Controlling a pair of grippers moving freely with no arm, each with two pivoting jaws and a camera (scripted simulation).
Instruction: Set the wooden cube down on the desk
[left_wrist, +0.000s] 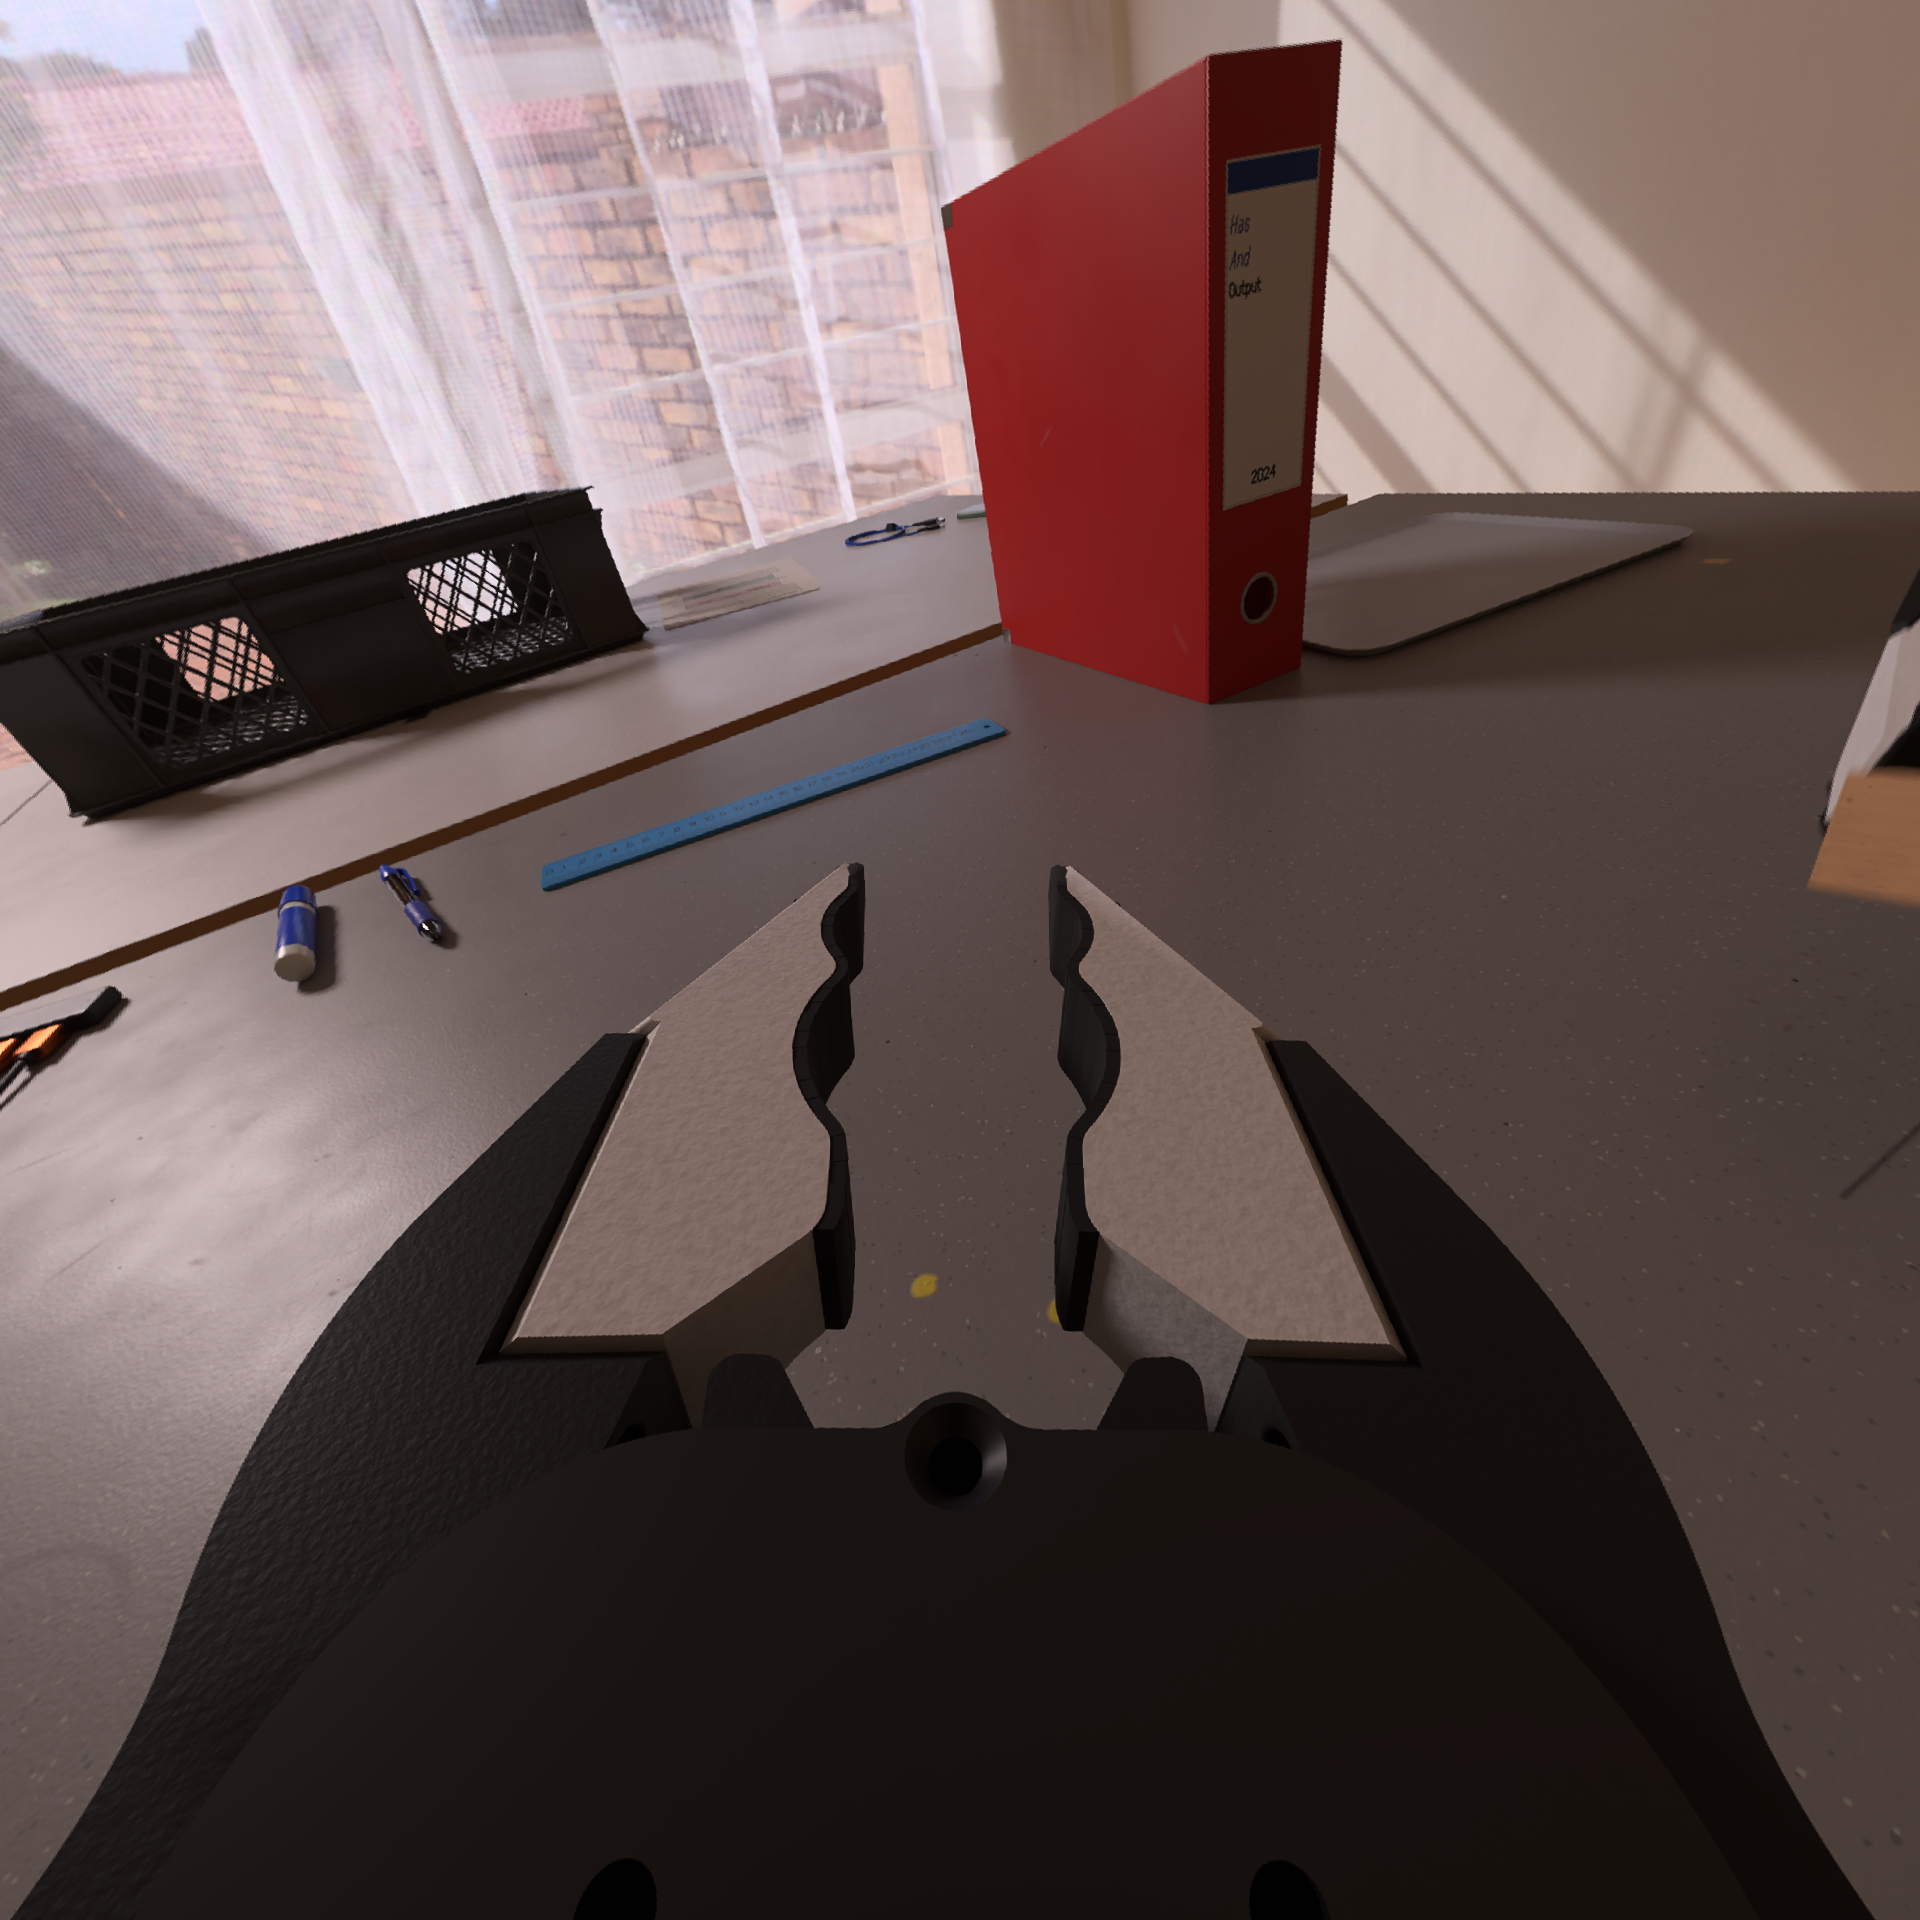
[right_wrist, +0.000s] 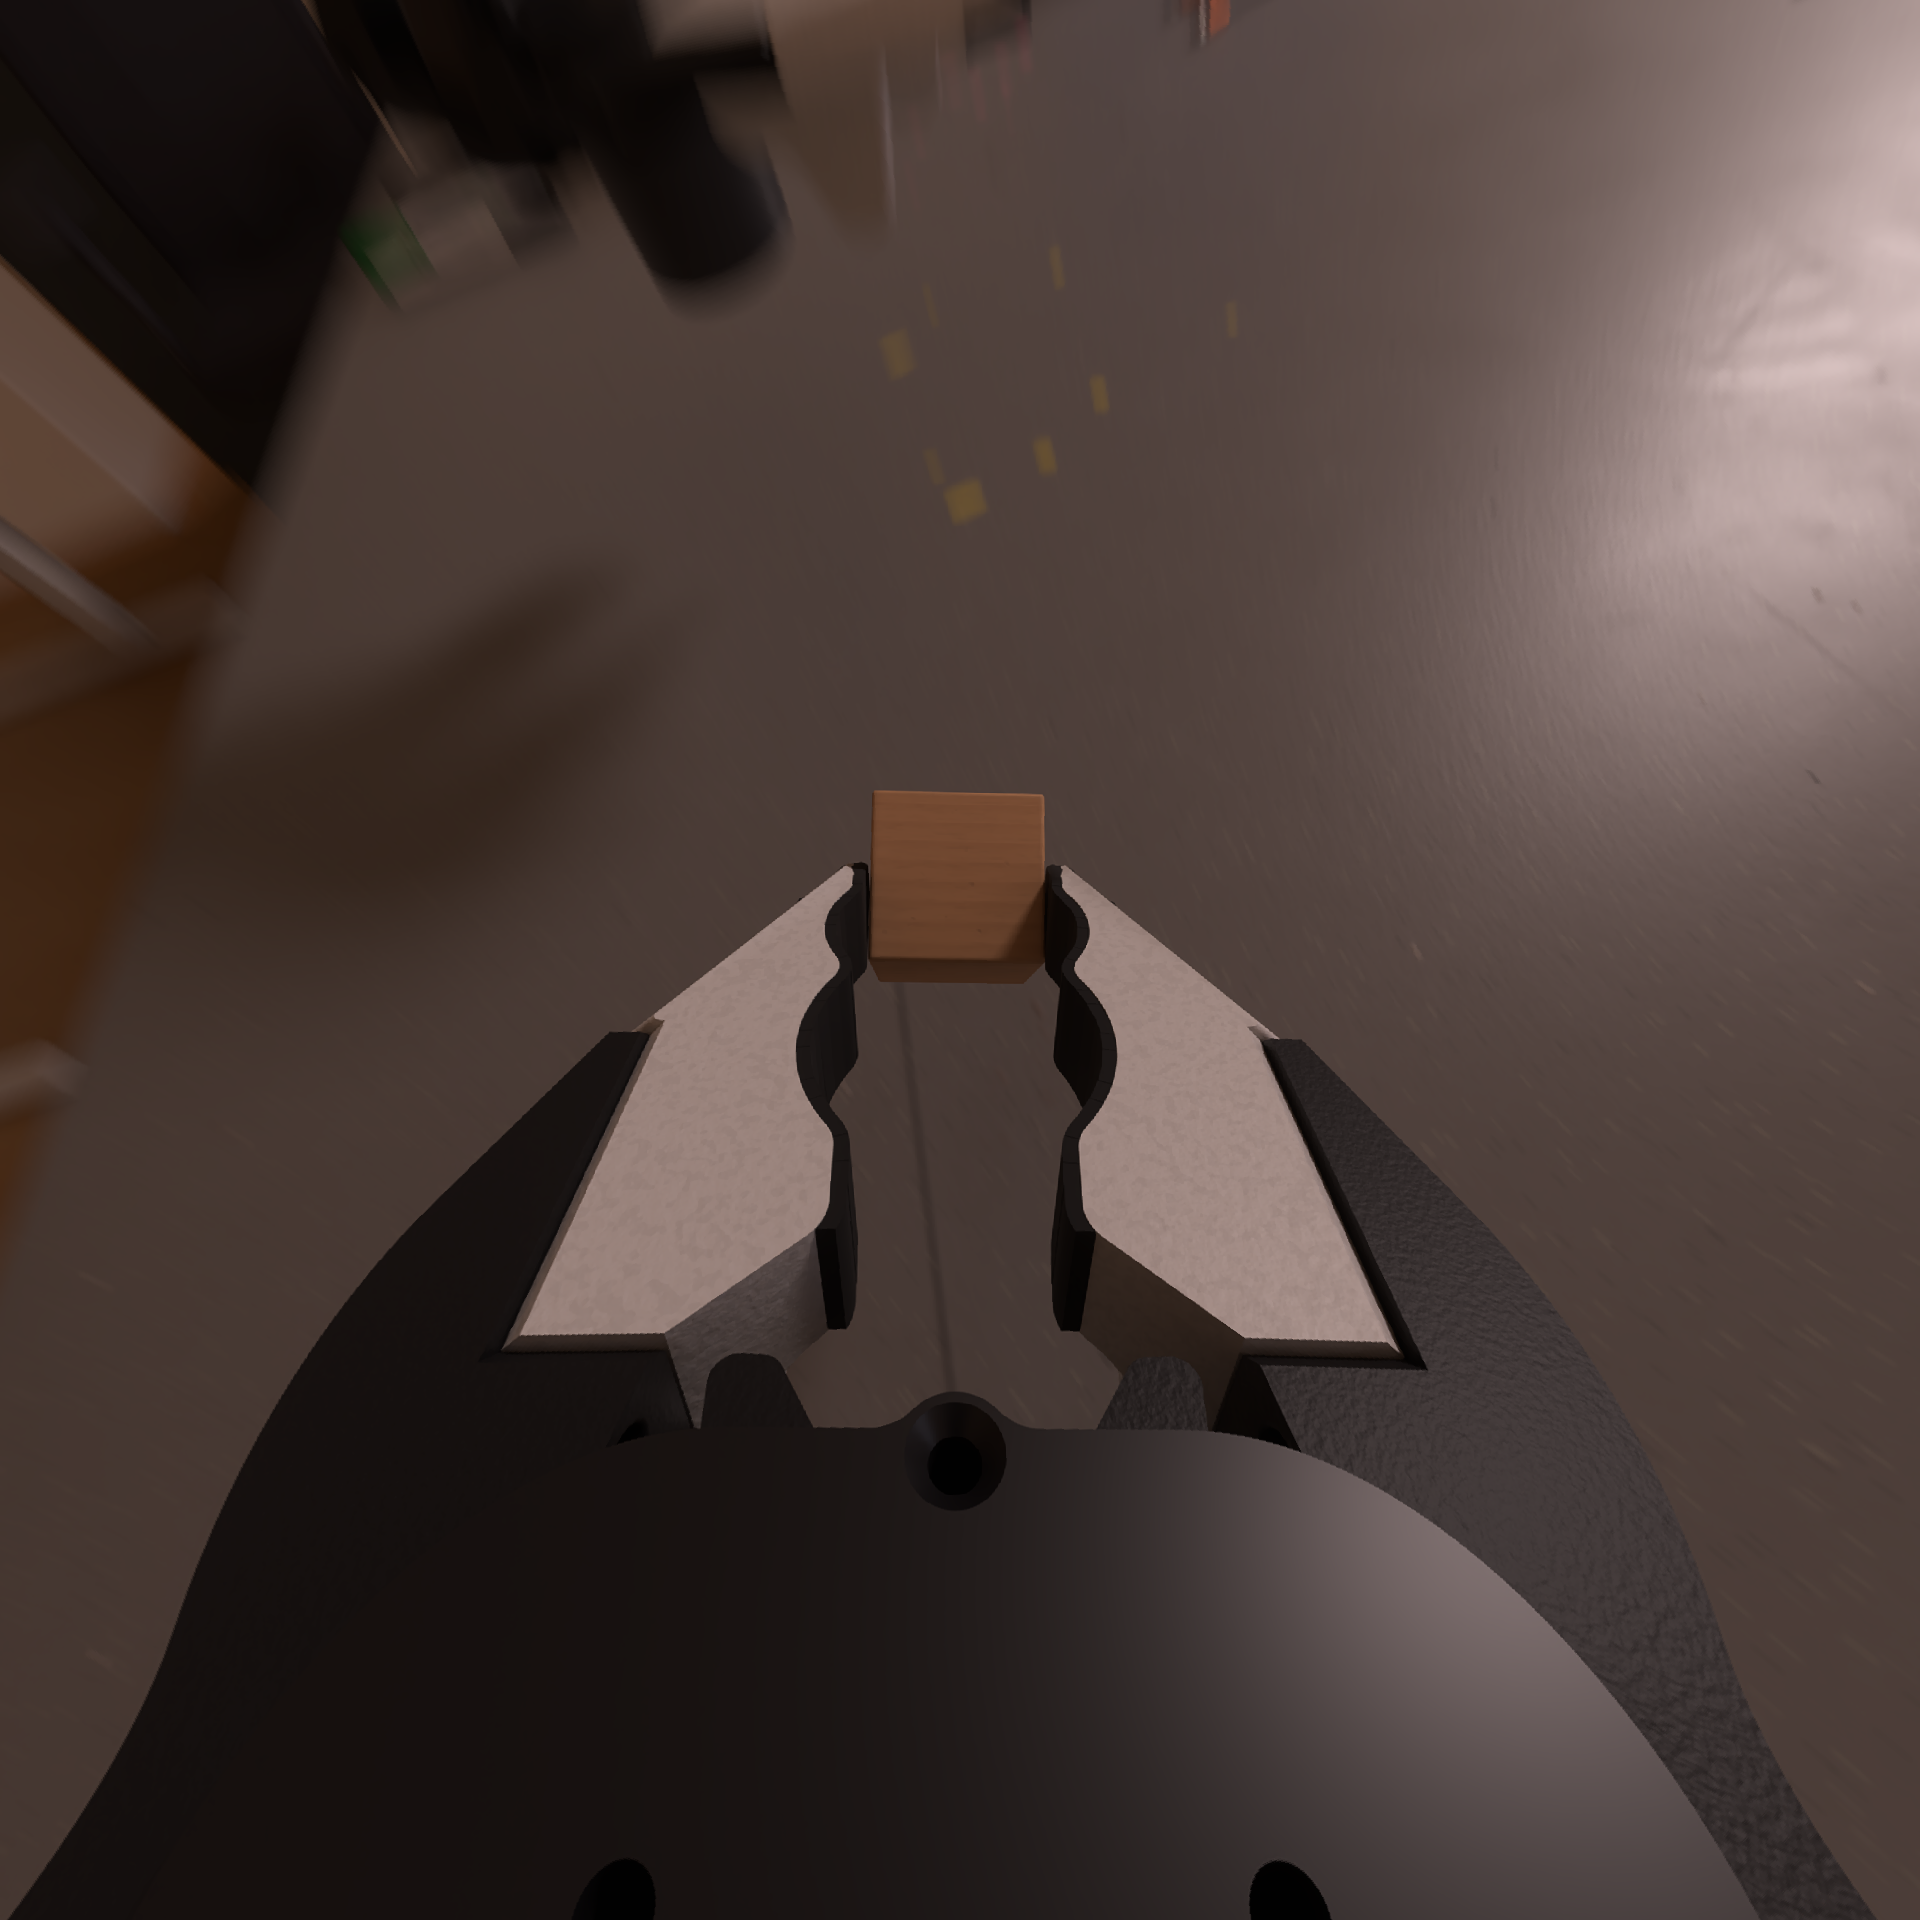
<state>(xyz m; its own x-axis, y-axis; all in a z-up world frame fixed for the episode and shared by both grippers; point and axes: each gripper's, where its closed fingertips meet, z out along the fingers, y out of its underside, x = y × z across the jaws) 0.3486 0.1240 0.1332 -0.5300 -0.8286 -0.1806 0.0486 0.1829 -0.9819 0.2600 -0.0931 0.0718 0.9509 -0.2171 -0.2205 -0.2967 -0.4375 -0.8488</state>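
Note:
The wooden cube (right_wrist: 954, 883) is a small light-brown block pinched between the tips of my right gripper (right_wrist: 956, 904), which is shut on it above the grey desk (right_wrist: 1351, 727). I cannot tell whether the cube touches the desk. The scene behind it is blurred. In the left wrist view the cube (left_wrist: 1870, 842) and part of the right gripper show at the right edge. My left gripper (left_wrist: 956, 883) is open and empty over the desk (left_wrist: 1351, 987).
A red binder (left_wrist: 1143, 395) stands upright ahead, with a grey tray (left_wrist: 1475, 571) to its right. A blue ruler (left_wrist: 774, 805), a blue pen (left_wrist: 410, 904) and a blue cylinder (left_wrist: 296, 932) lie to the left. A black crate (left_wrist: 312, 644) sits by the window.

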